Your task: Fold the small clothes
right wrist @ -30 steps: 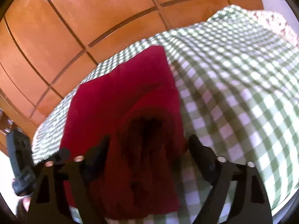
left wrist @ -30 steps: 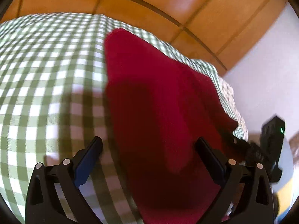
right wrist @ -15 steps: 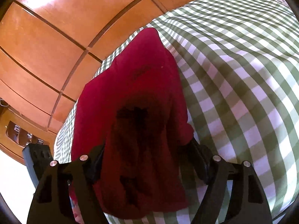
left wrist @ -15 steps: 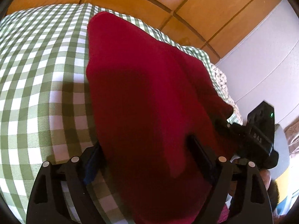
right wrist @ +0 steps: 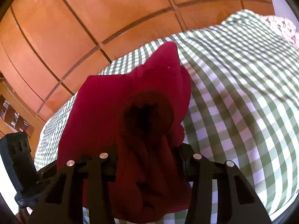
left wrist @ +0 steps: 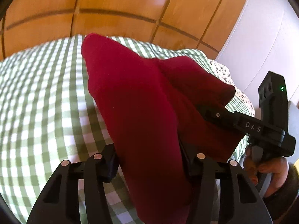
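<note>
A dark red garment (left wrist: 134,100) lies over a green and white checked bedcover (left wrist: 43,97). My left gripper (left wrist: 149,160) is shut on its near edge and lifts it, so the cloth drapes between the jaws. My right gripper (right wrist: 145,160) is shut on another part of the red garment (right wrist: 130,100), with bunched folds and a dark opening in front of the camera. The right gripper also shows in the left wrist view (left wrist: 248,127), clamped on the garment's right corner. The fingertips of both are hidden by cloth.
The checked bedcover (right wrist: 243,85) spreads wide to the right. An orange wooden panelled wall (left wrist: 119,9) stands behind the bed. A floral pillow or sheet (left wrist: 222,72) lies at the bed's far right edge, by a white wall (left wrist: 261,43).
Both grippers closed on the red garment and raised its near edge off the bedcover. The views tilted upward, showing more of the wooden wall.
</note>
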`<act>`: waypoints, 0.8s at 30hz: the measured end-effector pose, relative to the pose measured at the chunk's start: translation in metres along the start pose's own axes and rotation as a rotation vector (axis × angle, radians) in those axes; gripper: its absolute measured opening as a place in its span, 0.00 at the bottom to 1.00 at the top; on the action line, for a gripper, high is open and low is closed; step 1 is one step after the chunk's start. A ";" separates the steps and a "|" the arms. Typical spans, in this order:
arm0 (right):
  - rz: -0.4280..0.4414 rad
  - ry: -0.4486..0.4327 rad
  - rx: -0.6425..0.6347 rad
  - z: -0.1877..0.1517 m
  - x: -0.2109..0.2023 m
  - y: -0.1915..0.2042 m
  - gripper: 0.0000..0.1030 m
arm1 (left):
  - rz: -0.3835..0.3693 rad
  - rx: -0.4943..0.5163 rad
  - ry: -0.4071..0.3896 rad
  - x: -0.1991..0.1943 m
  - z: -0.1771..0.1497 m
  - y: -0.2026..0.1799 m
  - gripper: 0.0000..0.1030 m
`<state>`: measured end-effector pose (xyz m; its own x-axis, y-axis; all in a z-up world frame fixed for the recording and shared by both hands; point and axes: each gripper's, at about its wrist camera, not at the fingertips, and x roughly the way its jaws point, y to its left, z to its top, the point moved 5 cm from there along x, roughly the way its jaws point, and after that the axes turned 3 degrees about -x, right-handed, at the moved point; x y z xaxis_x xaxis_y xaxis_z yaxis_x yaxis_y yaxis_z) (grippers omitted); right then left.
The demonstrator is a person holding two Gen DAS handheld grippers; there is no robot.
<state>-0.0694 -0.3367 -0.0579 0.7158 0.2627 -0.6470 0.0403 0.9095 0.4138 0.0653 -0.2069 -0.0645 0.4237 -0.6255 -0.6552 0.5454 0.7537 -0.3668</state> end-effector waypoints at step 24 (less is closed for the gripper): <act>0.164 -0.137 -0.118 0.110 0.127 0.102 0.42 | 0.272 0.083 -0.209 -0.013 0.105 0.118 0.51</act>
<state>0.1018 -0.2462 -0.0275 0.7945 0.3709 -0.4807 -0.1603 0.8918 0.4231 0.2000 -0.1315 -0.0299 0.6954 -0.4387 -0.5692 0.4461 0.8845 -0.1368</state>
